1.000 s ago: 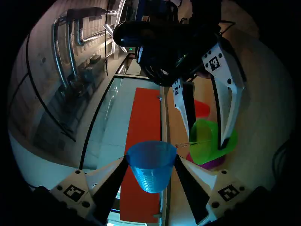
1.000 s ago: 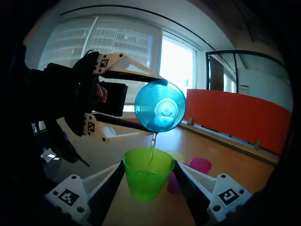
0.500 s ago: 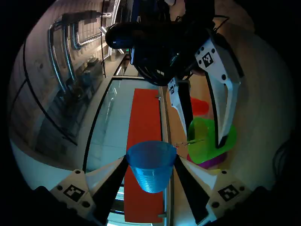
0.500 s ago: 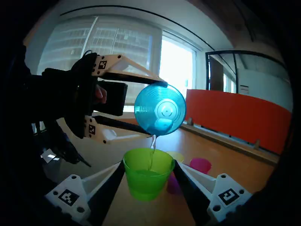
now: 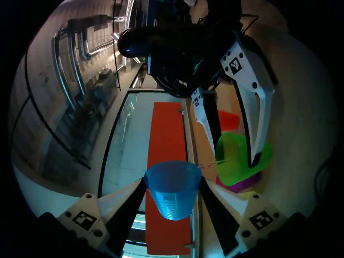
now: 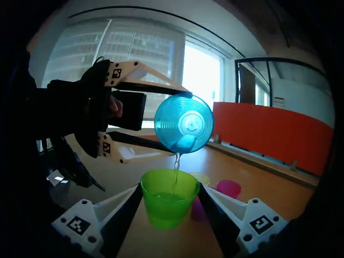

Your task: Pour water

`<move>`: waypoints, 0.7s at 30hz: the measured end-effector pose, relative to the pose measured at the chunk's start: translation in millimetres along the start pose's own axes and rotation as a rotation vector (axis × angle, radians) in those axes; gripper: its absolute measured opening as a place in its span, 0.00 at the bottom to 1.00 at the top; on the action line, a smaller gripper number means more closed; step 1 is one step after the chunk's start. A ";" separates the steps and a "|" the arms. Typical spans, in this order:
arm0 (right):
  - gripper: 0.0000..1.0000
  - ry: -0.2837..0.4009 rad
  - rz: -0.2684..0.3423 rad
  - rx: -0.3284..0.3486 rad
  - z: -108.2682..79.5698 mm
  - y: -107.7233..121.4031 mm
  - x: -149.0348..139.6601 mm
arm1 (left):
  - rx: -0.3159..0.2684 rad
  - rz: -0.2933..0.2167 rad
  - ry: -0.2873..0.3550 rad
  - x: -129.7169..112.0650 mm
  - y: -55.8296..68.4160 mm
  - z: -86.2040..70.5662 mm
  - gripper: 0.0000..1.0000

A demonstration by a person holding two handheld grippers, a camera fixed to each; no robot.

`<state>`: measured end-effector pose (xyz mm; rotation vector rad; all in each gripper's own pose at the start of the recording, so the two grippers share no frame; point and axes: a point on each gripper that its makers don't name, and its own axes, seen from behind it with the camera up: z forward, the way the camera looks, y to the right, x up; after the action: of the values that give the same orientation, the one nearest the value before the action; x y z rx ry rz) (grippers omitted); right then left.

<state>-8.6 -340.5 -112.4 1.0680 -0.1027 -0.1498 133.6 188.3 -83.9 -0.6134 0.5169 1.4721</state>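
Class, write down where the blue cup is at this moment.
In the right gripper view the blue cup hangs tipped at centre, clamped in the left tongs, directly above the green cup, water streaming down into it.

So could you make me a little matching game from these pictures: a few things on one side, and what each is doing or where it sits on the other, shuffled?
Things:
1. blue cup
2. green cup
3. pink cup
4. red panel

States:
A. upright, catching the water
B. standing on the table, untouched
C. stretched along behind the table
D. tipped, pouring

Pairs: 1-D, 2-A, 3-B, 4-C.
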 end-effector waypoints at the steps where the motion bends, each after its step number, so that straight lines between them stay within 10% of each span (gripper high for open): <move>1: 0.94 0.000 0.000 0.000 0.1 0.0 0.2 | 0.001 0.001 0.000 0.3 -0.3 0.1 0.87; 21: 0.94 0.004 0.001 -0.005 1.0 0.6 0.8 | 0.022 0.050 0.020 7.9 -5.8 5.6 0.87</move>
<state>-8.0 -341.2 -111.4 1.0629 -0.0992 -0.1471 139.4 197.9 -84.5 -0.6020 0.5663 1.5070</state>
